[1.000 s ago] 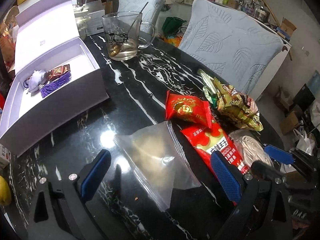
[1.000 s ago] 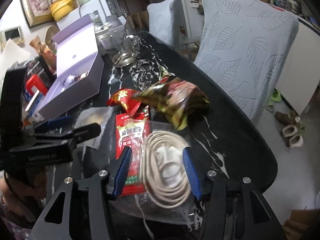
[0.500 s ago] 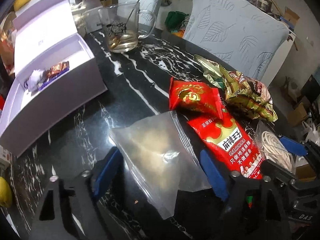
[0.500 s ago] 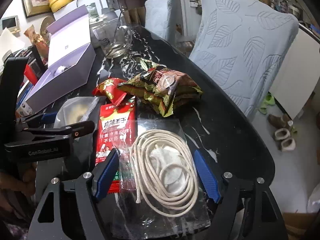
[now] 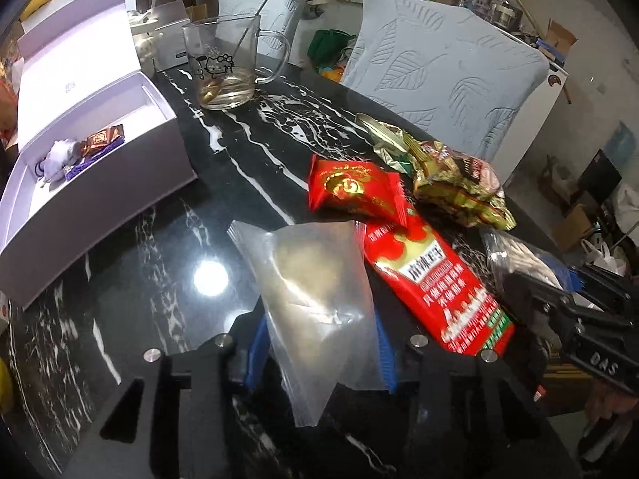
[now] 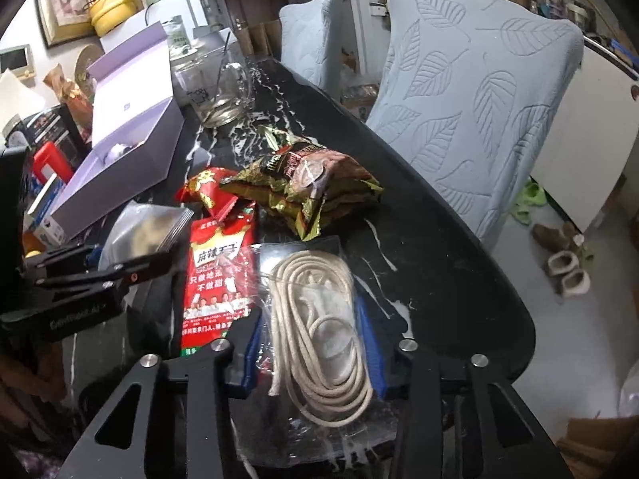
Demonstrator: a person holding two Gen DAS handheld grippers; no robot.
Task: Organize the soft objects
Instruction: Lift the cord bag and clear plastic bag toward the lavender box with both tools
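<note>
My left gripper is shut on a clear zip bag with pale contents, holding its near end just above the black marble table. My right gripper is shut on a clear bag of coiled white rope. A flat red snack packet lies between the two bags; it also shows in the right wrist view. A puffy red packet and a gold-green crinkled packet lie beyond. The right gripper appears at the left view's right edge.
An open white-lilac box holding a small brown packet and purple tassel stands at left. A glass mug with a straw stands at the back. Two covered chairs line the far side. The table's rounded edge is near right.
Both grippers have closed: the left on the clear zip bag, the right on the rope bag. Both jaws were wide open around their bags a second ago.
</note>
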